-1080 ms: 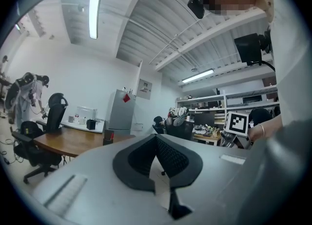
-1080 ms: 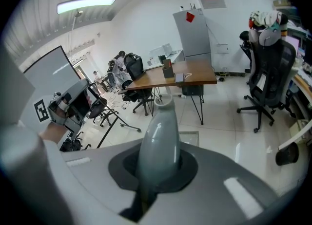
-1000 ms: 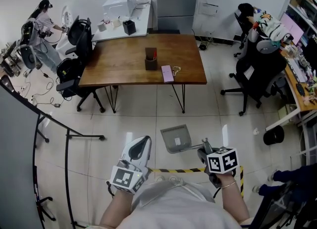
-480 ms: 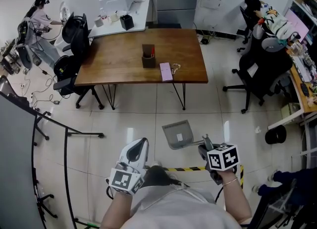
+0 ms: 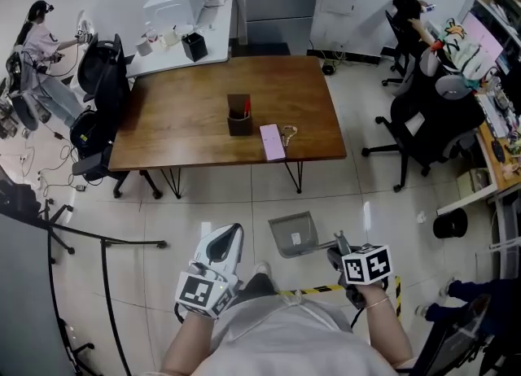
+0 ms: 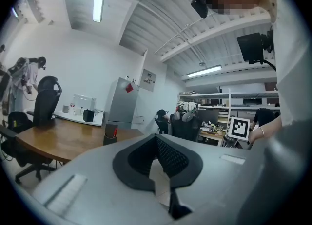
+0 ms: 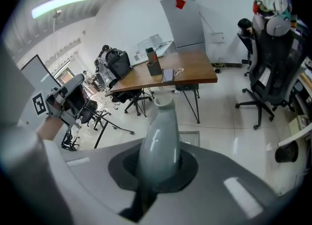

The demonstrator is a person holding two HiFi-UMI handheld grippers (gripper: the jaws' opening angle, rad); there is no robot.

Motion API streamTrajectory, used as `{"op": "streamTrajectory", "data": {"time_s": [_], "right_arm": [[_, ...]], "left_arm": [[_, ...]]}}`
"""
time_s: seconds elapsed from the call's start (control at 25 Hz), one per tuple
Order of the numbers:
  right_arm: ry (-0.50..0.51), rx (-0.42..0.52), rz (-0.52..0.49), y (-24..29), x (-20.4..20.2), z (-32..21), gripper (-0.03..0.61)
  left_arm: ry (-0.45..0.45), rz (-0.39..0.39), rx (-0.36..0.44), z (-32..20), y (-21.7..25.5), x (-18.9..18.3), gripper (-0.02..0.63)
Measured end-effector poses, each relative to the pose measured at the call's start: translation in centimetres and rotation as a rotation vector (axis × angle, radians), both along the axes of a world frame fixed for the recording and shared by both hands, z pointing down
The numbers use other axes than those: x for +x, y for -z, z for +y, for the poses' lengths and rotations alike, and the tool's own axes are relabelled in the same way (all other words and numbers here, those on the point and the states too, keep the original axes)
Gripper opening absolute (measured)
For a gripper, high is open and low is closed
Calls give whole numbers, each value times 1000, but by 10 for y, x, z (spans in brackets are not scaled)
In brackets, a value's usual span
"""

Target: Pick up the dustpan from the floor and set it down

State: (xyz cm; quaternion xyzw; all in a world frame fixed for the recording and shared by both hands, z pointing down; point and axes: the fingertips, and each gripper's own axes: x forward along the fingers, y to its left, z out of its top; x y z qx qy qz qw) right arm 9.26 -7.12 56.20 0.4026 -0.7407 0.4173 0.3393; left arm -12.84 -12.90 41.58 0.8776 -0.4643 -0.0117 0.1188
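The grey dustpan (image 5: 295,234) hangs just over the pale floor tiles in front of me, its handle pointing back to my right gripper (image 5: 336,246). In the right gripper view the rounded grey handle (image 7: 158,139) runs out between the jaws of the right gripper (image 7: 158,165), which is shut on it; part of the pan (image 7: 192,138) shows beyond. My left gripper (image 5: 231,234) is held level beside it at the left. Its dark pads (image 6: 168,156) meet with nothing between them in the left gripper view.
A wooden table (image 5: 179,126) stands ahead with a pen holder (image 5: 238,119) and a pink book (image 5: 272,142). Black office chairs (image 5: 423,126) and a black bin (image 5: 449,222) are at the right. A black tube frame (image 5: 106,244) is at the left. Yellow-black tape (image 5: 313,290) lies on the floor.
I have stepped forward: the table is nearer and the floor tape has slid back under me. Both grippers and the held dustpan came along, still in the same grip.
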Motion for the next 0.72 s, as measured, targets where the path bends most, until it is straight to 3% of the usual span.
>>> {"op": "streamTrajectory", "data": {"time_s": [0.2, 0.56, 0.72], "right_arm": [[-56, -24, 5, -13, -10, -36, 3], [-114, -57, 7, -71, -4, -99, 3], [-148, -73, 2, -119, -4, -130, 3]], "left_arm": [[-46, 11, -25, -49, -2, -13, 14], [33, 43, -113, -99, -26, -24, 14], [42, 15, -157, -112, -41, -19, 14]]}}
